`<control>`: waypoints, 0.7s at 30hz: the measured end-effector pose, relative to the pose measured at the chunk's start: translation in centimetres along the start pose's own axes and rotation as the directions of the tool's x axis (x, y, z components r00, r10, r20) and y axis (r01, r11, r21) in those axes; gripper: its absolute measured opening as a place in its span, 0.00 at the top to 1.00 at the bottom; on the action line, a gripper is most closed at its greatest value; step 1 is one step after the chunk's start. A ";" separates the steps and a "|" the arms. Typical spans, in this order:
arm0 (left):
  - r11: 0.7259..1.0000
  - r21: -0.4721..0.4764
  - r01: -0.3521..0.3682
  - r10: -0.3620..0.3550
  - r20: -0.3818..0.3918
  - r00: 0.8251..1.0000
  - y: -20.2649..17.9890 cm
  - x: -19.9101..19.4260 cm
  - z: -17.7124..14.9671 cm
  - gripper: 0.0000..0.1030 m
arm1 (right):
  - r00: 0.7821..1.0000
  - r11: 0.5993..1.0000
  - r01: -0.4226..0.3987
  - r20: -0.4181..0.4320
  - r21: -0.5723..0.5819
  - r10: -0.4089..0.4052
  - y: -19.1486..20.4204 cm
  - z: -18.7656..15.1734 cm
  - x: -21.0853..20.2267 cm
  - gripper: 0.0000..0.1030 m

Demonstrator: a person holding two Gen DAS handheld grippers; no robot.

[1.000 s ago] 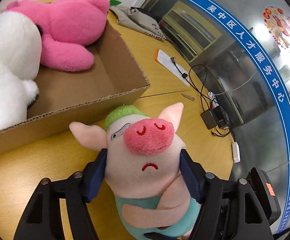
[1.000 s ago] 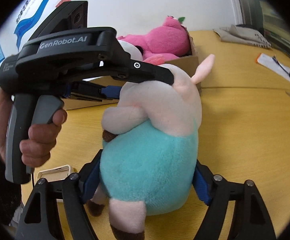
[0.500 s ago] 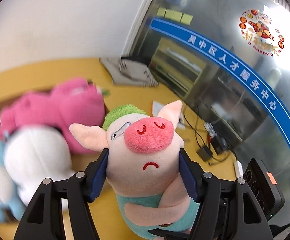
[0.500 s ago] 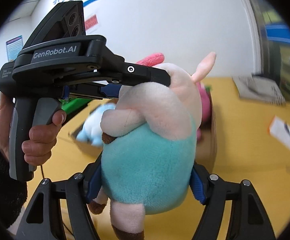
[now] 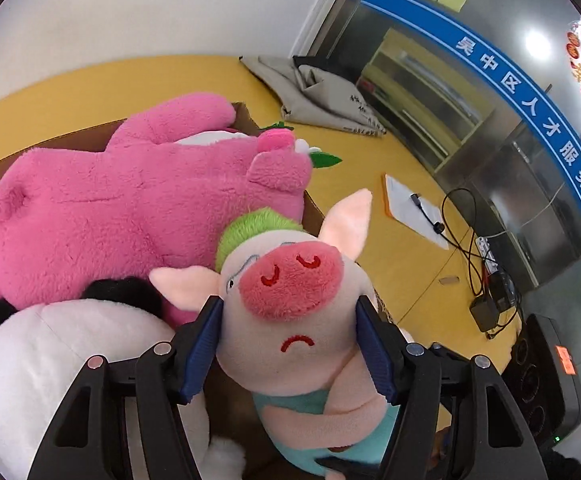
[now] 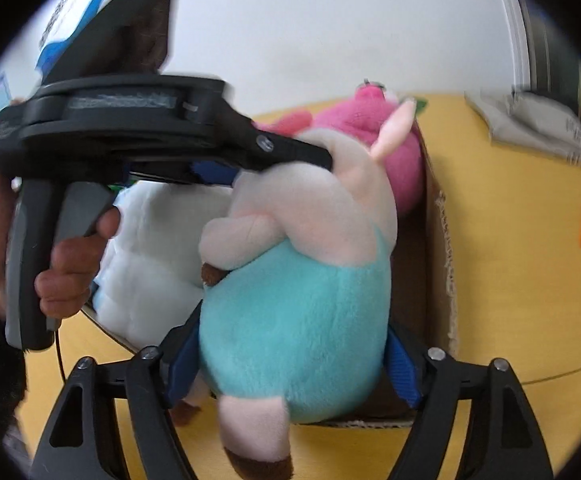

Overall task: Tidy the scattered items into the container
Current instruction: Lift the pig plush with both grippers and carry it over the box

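Note:
A plush pig with a green tuft and a teal body hangs over the open cardboard box, gripped from two sides. My left gripper is shut on its head, blue pads pressing both cheeks. My right gripper clasps the teal belly; its jaws are opening, while the pads still touch the plush. A hand grips the left gripper's handle. Inside the box lie a big pink plush and a white plush.
The yellow table carries a grey folded cloth, a white sheet with a cable, and tangled wires with a black adapter. A black device sits at the right edge. A glass partition stands behind.
Both grippers have carried the pig from beside the box to above it, so the pink and white plushes now lie right under and behind it.

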State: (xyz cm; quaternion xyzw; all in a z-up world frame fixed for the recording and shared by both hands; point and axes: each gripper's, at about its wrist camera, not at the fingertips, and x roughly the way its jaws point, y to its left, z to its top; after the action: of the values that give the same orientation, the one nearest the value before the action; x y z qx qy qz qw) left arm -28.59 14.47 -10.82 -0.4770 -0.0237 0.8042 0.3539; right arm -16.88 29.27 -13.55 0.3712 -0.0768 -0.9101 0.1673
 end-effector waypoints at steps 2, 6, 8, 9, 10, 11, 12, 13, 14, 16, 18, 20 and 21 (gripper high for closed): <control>1.000 0.006 0.002 -0.002 0.001 1.000 0.1 -0.1 -0.1 0.32 | 1.000 1.000 -0.010 -0.023 0.021 0.010 -0.3 0.3 -0.3 0.20; 0.999 0.043 -0.032 0.033 -0.023 0.999 -0.2 0.6 -0.5 0.32 | 0.998 0.997 -0.044 0.048 0.060 0.041 -1.4 1.0 -3.3 0.21; 0.997 0.062 -0.047 0.049 -0.020 0.999 -0.6 0.8 -0.8 0.31 | 0.996 0.995 -0.058 0.073 0.077 0.052 -1.9 1.6 -3.9 0.28; 0.997 0.055 -0.045 0.046 -0.020 0.999 -0.5 0.8 -0.7 0.31 | 0.998 0.996 -0.050 0.044 0.072 0.047 -2.0 1.9 -3.2 0.37; 0.998 0.045 -0.039 0.040 -0.025 0.999 -0.4 0.9 -0.6 0.31 | 0.999 0.998 -0.030 -0.009 0.058 0.031 -2.1 2.1 -1.9 0.55; 0.998 0.041 -0.039 0.041 -0.036 0.999 -0.3 1.1 -0.5 0.31 | 0.998 0.999 -0.006 -0.055 0.046 0.008 -2.1 2.0 -0.7 0.62; 0.998 0.046 -0.048 0.050 -0.043 0.998 -0.4 1.3 -0.6 0.31 | 0.997 0.999 0.011 -0.074 0.043 -0.007 -2.0 1.8 0.0 0.62; 0.997 0.052 -0.053 0.055 -0.044 0.998 -0.5 1.5 -0.7 0.30 | 0.997 0.999 0.015 -0.077 0.049 -0.011 -2.1 1.7 0.3 0.62; 0.997 0.055 -0.054 0.056 -0.045 0.997 -0.6 1.6 -0.7 0.29 | 0.996 0.998 0.020 -0.084 0.057 -0.015 -2.2 1.6 0.2 0.62; 0.998 0.046 -0.050 0.052 -0.055 0.997 -0.6 2.1 -0.6 0.26 | 0.993 0.996 0.048 -0.116 0.071 -0.039 -2.6 1.3 0.5 0.60; 0.997 0.044 -0.061 0.063 -0.055 0.996 -0.6 2.8 -0.7 0.22 | 0.990 0.996 0.073 -0.124 0.056 -0.066 -2.4 1.2 0.4 0.60; 0.994 0.057 -0.089 0.091 -0.047 0.995 -0.9 3.2 -0.8 0.18 | 0.983 0.992 0.122 -0.143 0.029 -0.117 -1.7 1.1 0.2 0.60; 0.994 0.055 -0.092 0.094 -0.046 0.994 -0.9 3.1 -0.8 0.18 | 0.981 0.990 0.133 -0.146 0.034 -0.127 -1.6 1.1 0.2 0.59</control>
State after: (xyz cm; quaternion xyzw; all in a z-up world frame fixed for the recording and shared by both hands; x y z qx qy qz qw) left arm -28.36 16.79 -13.25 -0.4873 0.0282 0.8084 0.3289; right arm -18.20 30.69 -13.34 0.4435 -0.0598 -0.8882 0.1044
